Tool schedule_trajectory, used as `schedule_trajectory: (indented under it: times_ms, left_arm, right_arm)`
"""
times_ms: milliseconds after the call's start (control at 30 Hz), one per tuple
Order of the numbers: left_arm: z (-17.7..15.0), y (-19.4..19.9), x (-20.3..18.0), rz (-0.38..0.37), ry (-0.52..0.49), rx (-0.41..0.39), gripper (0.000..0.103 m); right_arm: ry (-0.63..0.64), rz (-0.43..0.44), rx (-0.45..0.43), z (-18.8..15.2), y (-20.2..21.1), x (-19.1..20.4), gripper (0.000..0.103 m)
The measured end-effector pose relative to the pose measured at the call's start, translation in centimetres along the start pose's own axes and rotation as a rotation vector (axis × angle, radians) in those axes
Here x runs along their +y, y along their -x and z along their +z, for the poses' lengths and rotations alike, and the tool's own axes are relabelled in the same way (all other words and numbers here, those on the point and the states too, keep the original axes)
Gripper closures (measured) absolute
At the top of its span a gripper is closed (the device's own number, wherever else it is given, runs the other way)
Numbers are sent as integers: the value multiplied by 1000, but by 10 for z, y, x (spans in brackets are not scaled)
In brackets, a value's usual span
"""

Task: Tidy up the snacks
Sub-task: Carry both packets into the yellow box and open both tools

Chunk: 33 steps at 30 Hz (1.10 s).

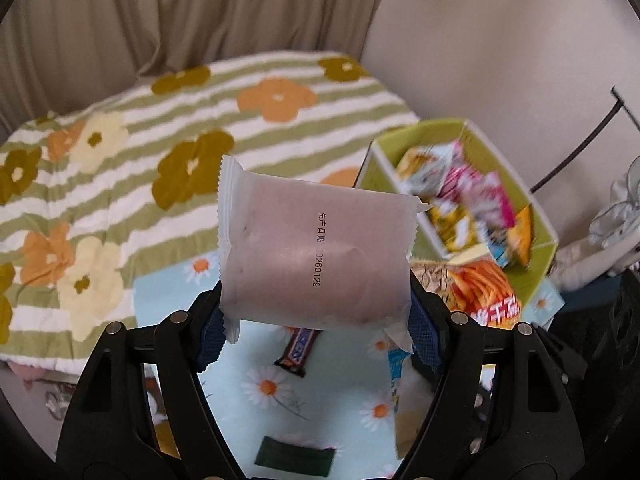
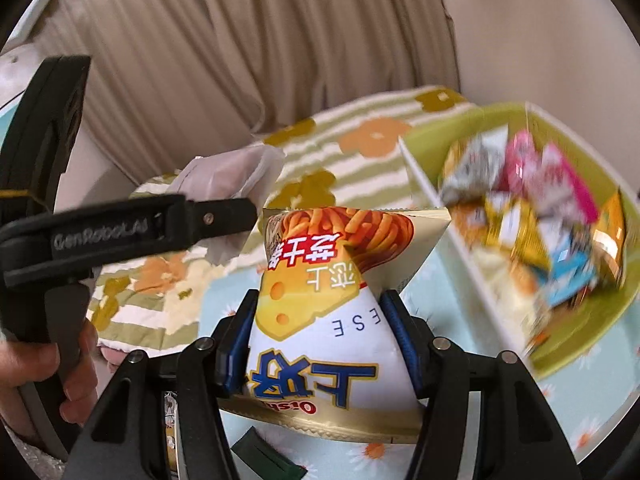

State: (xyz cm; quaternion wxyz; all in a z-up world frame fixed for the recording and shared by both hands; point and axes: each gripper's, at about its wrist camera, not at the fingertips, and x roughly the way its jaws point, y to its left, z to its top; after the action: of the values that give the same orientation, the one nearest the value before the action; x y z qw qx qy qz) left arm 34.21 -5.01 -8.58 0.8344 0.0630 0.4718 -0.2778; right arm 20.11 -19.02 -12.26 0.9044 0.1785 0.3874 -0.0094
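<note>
- Left gripper: blue pads pressed on both sides of a frosted white cake packet, held clear above the daisy-print cloth; a printed date line runs across its wrapper.
- Right gripper: jaws nearly together, pinching a cheese-stick chip bag, its print upside down, lifted over the same cloth.
- Green box lies right of both packets, on the cloth, with mixed snack packs inside.
- Chocolate bar lies on the cloth below the cake packet.
- A hand grips the left tool's handle.
</note>
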Motion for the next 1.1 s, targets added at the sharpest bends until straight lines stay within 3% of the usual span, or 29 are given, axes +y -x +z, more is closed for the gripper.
schedule_trajectory:
  times_ms: [200, 433, 700, 967, 1033, 1100]
  left_arm:
    - [12, 23, -47, 36, 24, -70, 30]
    - [13, -3, -122, 47, 103, -87, 30]
    - [-11, -72, -211, 26, 154, 10, 30]
    - [-35, -122, -251, 59, 147, 99, 29]
    - [-37, -126, -253, 94, 135, 102, 20]
    - [-37, -129, -257, 125, 113, 112, 0]
  right_arm:
    - [34, 21, -45, 33, 34, -50, 47]
    - [105, 30, -9, 67, 55, -140, 47]
    - [148, 49, 40, 88, 52, -225, 47]
    - [156, 89, 79, 86, 45, -255, 47]
    - [158, 107, 85, 84, 44, -257, 47]
    - [156, 118, 87, 83, 44, -259, 47]
